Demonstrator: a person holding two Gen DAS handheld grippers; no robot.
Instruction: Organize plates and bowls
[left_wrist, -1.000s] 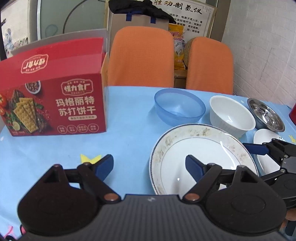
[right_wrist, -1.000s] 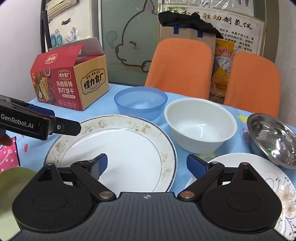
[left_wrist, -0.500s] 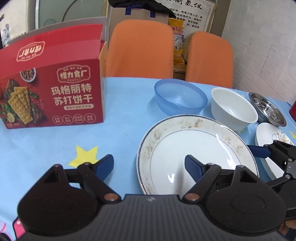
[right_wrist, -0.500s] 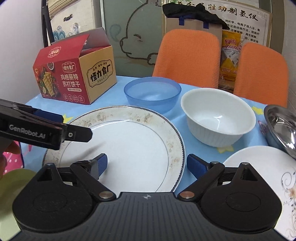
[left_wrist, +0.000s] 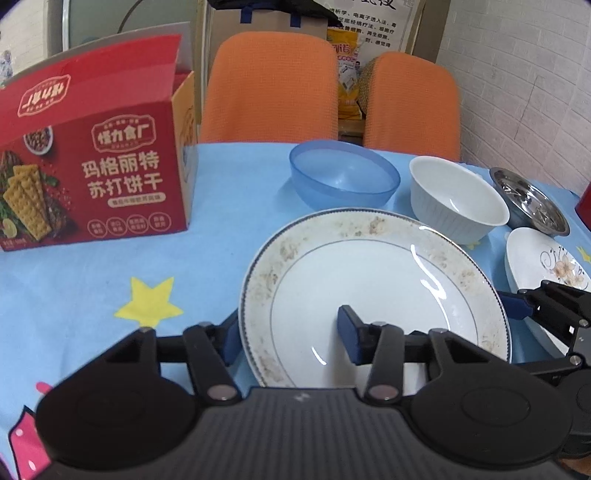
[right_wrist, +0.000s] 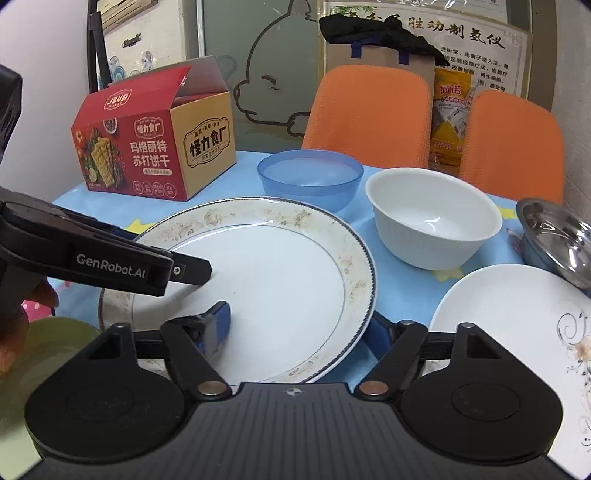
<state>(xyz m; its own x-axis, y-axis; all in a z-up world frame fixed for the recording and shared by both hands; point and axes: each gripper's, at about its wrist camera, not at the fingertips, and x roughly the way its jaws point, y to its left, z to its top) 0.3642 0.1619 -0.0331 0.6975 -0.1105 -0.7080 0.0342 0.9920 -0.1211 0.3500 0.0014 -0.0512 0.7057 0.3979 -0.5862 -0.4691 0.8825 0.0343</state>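
Both grippers have closed in on the large gold-rimmed plate (left_wrist: 373, 291), which lies flat on the blue worktop (left_wrist: 122, 266) near the blue bowl (left_wrist: 343, 177). The left gripper (left_wrist: 291, 332) now straddles its left rim, the right gripper (right_wrist: 295, 332) its right rim, both with jaws wide, not yet clamped; a two-handed lift looks imminent.

The near rim of the large plate (left_wrist: 373, 295) is disappearing behind the left gripper's (left_wrist: 291, 339) body, and one blue finger is slipping out of sight under its left edge. In the right wrist view the steel bowl (right_wrist: 557, 236) and flowered plate (right_wrist: 517, 332) are running off the right edge. A yellowish blur (right_wrist: 44, 354) at lower left is staying unreadable.
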